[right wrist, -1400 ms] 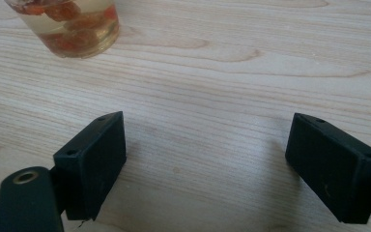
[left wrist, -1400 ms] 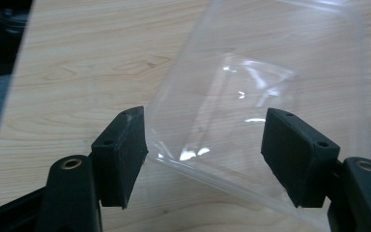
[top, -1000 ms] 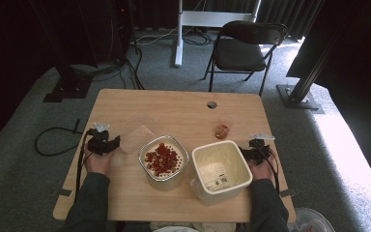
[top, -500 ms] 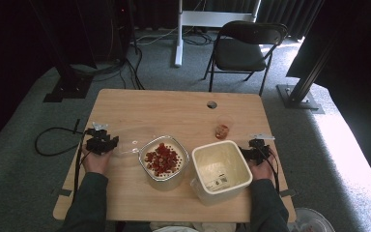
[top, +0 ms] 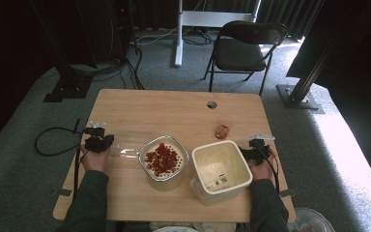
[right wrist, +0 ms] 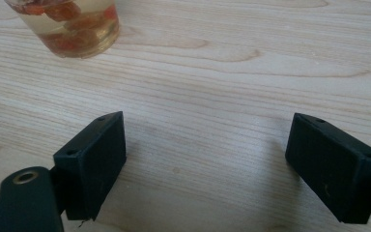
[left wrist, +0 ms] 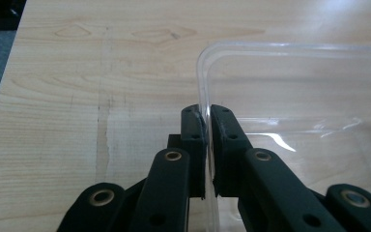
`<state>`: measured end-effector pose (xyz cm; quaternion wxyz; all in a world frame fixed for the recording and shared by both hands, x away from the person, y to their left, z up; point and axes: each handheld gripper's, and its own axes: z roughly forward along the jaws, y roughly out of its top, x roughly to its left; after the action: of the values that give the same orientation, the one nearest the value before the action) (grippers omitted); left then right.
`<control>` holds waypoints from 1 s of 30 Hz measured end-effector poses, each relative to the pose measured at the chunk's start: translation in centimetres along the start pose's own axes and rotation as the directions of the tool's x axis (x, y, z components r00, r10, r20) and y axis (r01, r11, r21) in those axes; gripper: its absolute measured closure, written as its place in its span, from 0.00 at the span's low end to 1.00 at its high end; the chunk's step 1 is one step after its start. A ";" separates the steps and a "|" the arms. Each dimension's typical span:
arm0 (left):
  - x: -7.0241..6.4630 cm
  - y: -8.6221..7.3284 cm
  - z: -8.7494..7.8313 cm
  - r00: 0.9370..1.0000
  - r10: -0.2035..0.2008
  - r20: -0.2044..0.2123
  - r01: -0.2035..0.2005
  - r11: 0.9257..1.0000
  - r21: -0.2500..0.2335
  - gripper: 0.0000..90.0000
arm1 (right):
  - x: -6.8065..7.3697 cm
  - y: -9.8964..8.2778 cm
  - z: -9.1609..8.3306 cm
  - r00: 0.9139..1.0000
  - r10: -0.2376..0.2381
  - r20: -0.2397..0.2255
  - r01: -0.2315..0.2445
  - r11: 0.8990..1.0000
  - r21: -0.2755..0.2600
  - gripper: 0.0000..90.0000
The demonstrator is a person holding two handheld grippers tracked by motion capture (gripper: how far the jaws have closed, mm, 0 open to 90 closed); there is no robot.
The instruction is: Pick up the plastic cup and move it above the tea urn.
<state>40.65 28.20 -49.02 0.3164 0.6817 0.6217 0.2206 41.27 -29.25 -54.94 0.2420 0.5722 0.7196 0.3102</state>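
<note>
left gripper (left wrist: 206, 121): just closed, pinching clear lid (left wrist: 299, 96) rim
right gripper (right wrist: 207, 159): spread, empty, over table (right wrist: 212, 72)
lid: beside berry tub (top: 164, 159)

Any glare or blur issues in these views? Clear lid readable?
High view: sunlit floor at right, dark at left; clear lid is faint. Left gripper view: glare streak on the lid, rim sharp between the left gripper pads. Right gripper view: right gripper open, glass cup slightly soft.

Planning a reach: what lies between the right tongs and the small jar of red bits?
Bare wood of the table, seen in the right gripper view, separates the right tongs from the jar.
</note>
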 end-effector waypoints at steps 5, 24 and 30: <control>0.2 0.9 -0.7 0.999 -0.032 0.039 0.033 0.999 -0.027 0.97 | 0.0 0.0 0.0 1.000 0.000 0.000 0.000 1.000 0.000 0.15; -2.0 5.8 -4.7 0.990 -0.030 0.140 0.059 0.977 -0.205 0.98 | 0.0 0.0 0.0 1.000 0.000 0.000 0.000 1.000 0.000 0.15; -3.6 7.7 -5.9 0.994 0.022 0.104 0.004 0.970 -0.242 0.98 | 0.0 0.0 0.0 1.000 0.001 0.000 -0.001 1.000 0.000 0.15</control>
<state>41.52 25.37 -39.05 0.4286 0.6515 0.5695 0.2598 41.27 -29.24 -54.94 0.2418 0.5724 0.7194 0.3103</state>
